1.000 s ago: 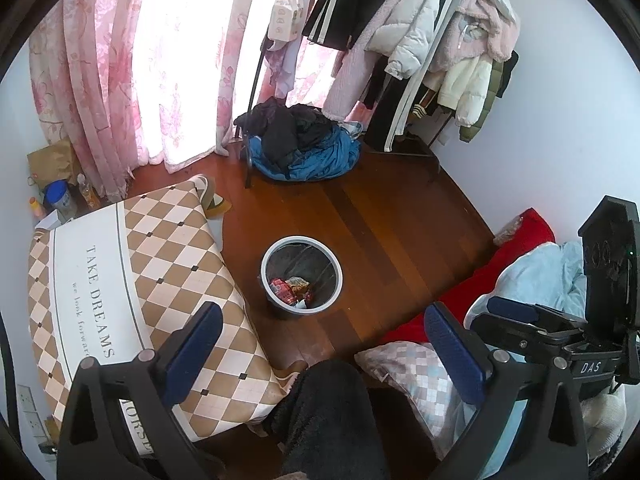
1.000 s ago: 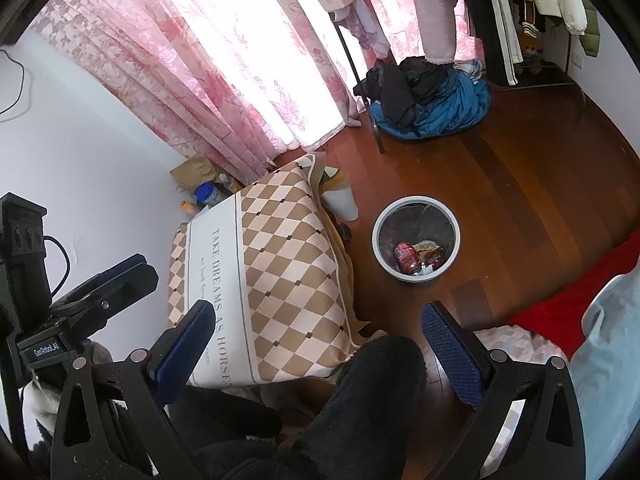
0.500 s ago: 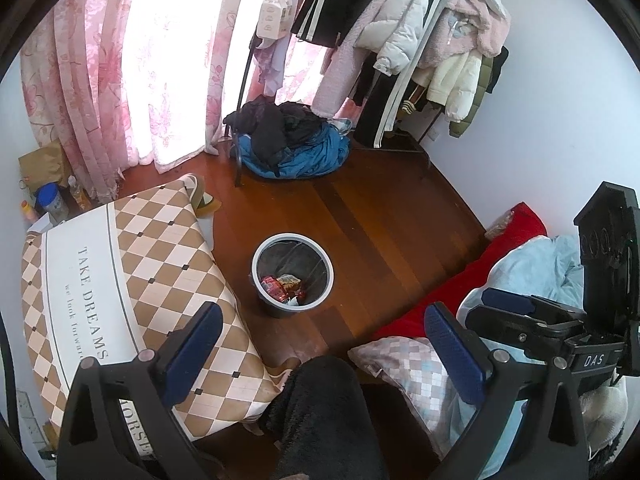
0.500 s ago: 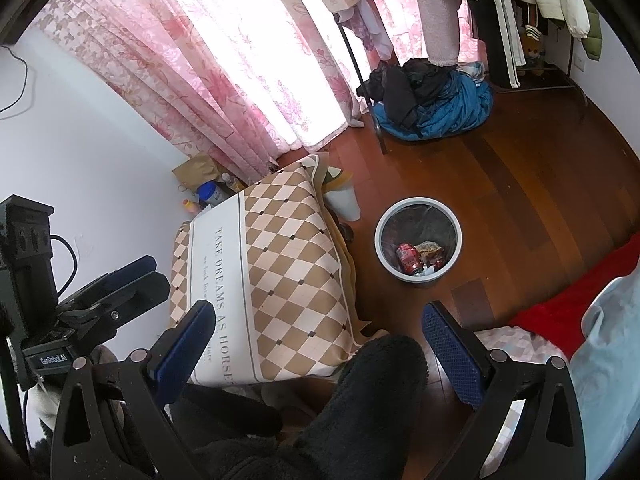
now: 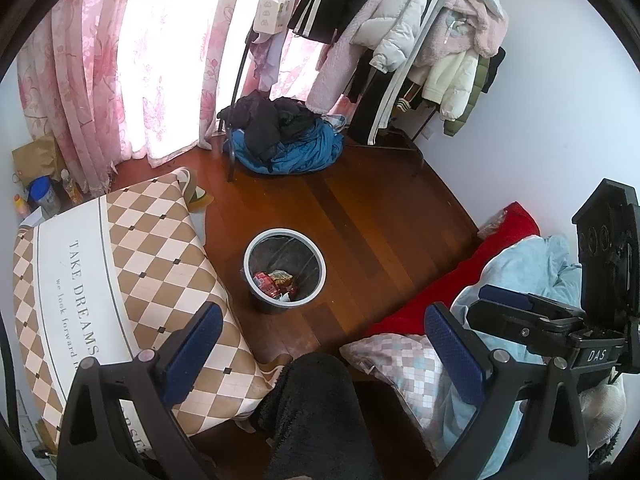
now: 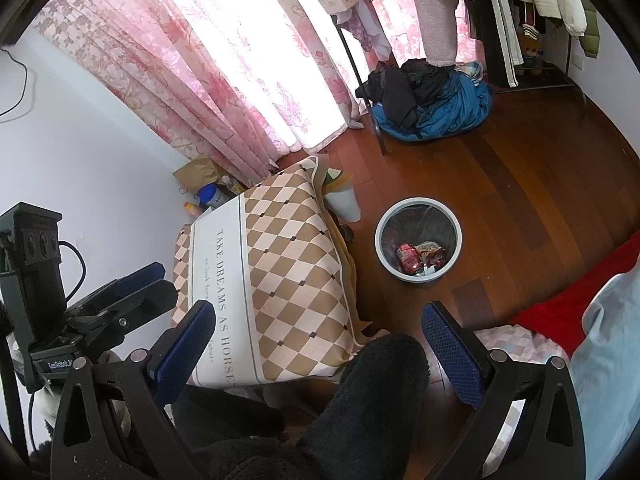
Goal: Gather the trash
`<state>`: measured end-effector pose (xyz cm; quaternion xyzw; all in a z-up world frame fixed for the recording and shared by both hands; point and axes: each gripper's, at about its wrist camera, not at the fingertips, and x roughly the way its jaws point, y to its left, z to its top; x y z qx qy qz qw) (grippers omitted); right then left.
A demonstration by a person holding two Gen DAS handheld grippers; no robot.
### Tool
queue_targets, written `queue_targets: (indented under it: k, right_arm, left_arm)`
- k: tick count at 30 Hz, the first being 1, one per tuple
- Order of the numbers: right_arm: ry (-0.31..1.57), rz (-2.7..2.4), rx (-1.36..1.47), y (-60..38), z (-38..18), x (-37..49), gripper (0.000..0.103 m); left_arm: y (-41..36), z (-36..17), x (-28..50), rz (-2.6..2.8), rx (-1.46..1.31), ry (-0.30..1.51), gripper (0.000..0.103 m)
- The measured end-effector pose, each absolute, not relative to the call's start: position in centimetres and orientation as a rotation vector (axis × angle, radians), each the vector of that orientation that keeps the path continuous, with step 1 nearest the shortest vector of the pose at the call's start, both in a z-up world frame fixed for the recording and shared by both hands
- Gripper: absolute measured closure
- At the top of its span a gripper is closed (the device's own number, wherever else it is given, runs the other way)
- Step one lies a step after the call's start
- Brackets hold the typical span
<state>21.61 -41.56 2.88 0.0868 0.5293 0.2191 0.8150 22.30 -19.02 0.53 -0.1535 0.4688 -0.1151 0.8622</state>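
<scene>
A round grey waste bin [image 5: 256, 240] [image 6: 382, 224] stands on the wooden floor, lined with a dark bag. Inside lie a red can [image 6: 407, 257] and crumpled snack wrappers [image 5: 276, 280] [image 6: 429, 247]. My left gripper [image 5: 322, 322] hangs high above the floor, open, nothing between its blue pads. My right gripper [image 6: 318, 318] is open and empty too, held at similar height. Each gripper shows in the other's view: the right one [image 5: 532, 320] at the right edge, the left one [image 6: 120, 292] at the left edge. A person's dark fleece-clad leg [image 5: 316, 412] fills the bottom centre.
A low table under a checkered cloth [image 5: 120, 280] [image 6: 272, 288] sits left of the bin. Pile of dark and blue clothes [image 5: 284, 140], a coat rack [image 5: 400, 40], pink curtains [image 5: 100, 60]. Red blanket [image 5: 480, 264] and a checked pillow [image 5: 400, 360] at right. Bottles [image 5: 42, 196] by the wall.
Both views drifted slightly; the bin and table slid a little left in the left wrist view as that gripper turned right. The jaws stayed open and empty.
</scene>
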Motion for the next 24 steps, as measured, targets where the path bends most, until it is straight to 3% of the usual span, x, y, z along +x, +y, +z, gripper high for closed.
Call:
queue_targets:
  k: [24]
  right_arm:
    - [1.131, 0.466, 0.183, -41.21, 2.95, 21.26, 0.000]
  left_arm:
    - [-18.67, 0.58, 22.21, -0.240, -0.327, 0.979, 0.000]
